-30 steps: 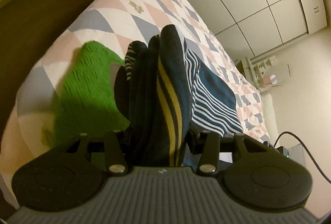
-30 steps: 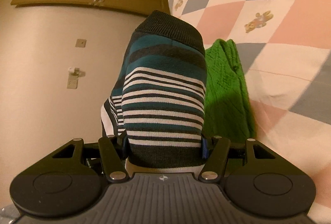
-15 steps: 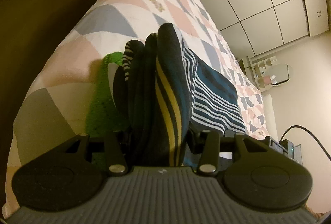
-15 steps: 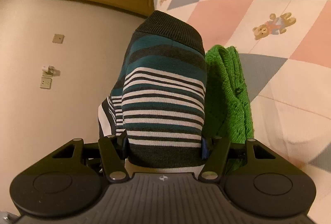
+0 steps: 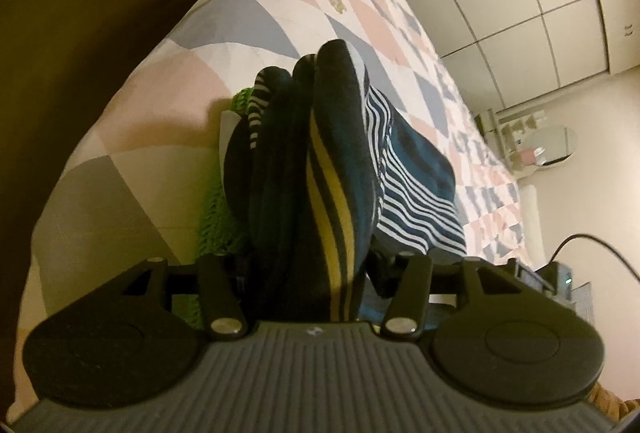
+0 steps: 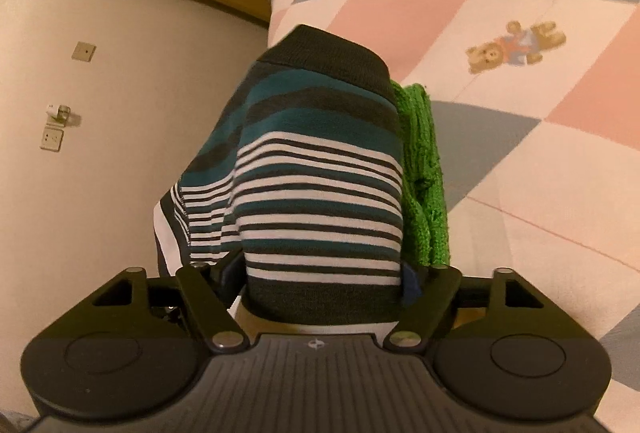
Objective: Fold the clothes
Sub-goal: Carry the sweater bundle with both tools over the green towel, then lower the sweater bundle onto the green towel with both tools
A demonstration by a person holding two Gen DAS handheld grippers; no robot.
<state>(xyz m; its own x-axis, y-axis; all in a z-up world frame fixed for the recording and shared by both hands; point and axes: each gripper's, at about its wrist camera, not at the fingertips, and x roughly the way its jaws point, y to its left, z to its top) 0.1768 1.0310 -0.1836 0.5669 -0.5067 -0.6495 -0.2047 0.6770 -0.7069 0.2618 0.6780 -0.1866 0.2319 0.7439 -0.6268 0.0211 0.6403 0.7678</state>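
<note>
L hand-held gripper [image 5: 308,273]: jaws drawn in tight on a thick bunch of a striped top [image 5: 332,169], several dark layers w/ a yellow stripe stacked edge-on between the fingers. R hand-held gripper [image 6: 320,273]: also clamped on the top [image 6: 316,169], at a flat band of teal/white/grey stripes that ends in a dark ribbed hem. Both grips sit deep; fingertips are hidden by cloth, so exact bite can't be told.

Landmark = the top. It hangs between the 2 grippers above a bed [image 5: 172,105] w/ a pink/grey/white diamond quilt. A green knit [image 6: 424,173] lies on the quilt right behind the top, partly hidden by it in both views. Past the top's left side in the R view the bed edge drops off to a wall. Far beyond the top in the L view: wardrobe doors.

Risks, judged from this:
- L bunch is thick and uneven; outer layers may slip out if the pull gets stronger, so the fold goes crooked.
- Top hangs close to the bed edge; set down there, part could slide off to the floor.
- Lowered straight down, the top could land on or drag the green knit and rumple both.
- Grippers at unequal height or tension = skewed crease.

Whether this is mid-fold or a carry of an already folded piece can't be told.
</note>
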